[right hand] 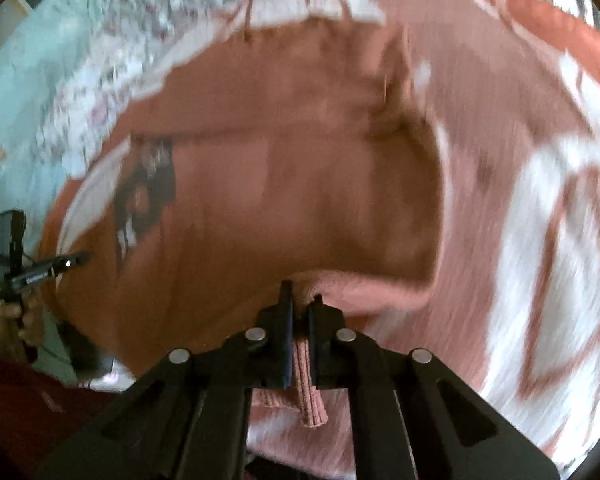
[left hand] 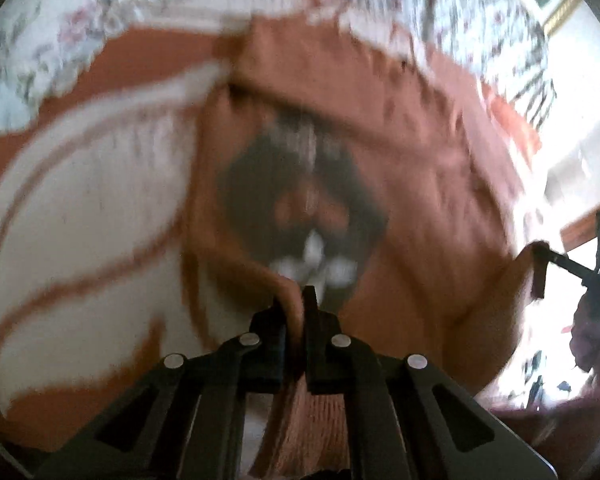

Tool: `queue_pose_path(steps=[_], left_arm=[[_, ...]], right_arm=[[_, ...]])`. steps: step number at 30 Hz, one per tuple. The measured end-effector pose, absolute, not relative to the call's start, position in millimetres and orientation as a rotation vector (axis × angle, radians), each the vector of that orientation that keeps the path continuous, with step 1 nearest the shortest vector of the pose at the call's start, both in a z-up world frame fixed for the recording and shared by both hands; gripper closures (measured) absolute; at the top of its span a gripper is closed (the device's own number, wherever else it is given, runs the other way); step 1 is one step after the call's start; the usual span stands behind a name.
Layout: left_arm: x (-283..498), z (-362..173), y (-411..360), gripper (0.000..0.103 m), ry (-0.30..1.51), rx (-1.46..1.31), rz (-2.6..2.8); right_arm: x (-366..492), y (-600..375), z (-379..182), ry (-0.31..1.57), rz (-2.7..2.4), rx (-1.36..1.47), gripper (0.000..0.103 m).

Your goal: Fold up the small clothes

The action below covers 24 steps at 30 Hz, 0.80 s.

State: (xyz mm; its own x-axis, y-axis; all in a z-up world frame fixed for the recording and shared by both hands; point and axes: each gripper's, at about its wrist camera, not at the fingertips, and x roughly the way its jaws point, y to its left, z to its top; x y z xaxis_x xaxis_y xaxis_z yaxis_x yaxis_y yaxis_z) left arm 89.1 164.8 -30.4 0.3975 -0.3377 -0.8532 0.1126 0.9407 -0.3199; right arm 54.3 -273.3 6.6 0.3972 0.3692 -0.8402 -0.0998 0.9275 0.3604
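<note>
- My left tool (left hand: 294, 300) was clamped on a ribbed edge of the small rust-orange knit garment with a dark printed patch (left hand: 380, 128).
- My right tool (right hand: 300, 300) was pinched shut on another ribbed edge of it, off to the other side.
- The garment hung just ahead of both tools, over an orange-and-white patterned blanket (left hand: 80, 208) on the floral bed sheet (left hand: 60, 28).
- I judged the folding barely begun: no neat fold showed, and laying flat and creasing remained.
</note>
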Motion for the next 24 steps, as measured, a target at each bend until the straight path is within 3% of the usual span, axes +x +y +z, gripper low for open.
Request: queue_pose_path(steps=[11, 19, 24], left_arm=[[264, 34, 161, 0.099, 0.855, -0.223, -0.214], [380, -21, 158, 0.099, 0.907, -0.255, -0.098], [396, -59, 157, 0.094, 0.998, -0.243, -0.054]], right_arm=[[209, -309, 50, 0.902, 0.217, 0.201, 0.096], [306, -318, -8, 0.960, 0.149, 0.151, 0.096], [337, -320, -49, 1.058, 0.155, 0.183, 0.093]])
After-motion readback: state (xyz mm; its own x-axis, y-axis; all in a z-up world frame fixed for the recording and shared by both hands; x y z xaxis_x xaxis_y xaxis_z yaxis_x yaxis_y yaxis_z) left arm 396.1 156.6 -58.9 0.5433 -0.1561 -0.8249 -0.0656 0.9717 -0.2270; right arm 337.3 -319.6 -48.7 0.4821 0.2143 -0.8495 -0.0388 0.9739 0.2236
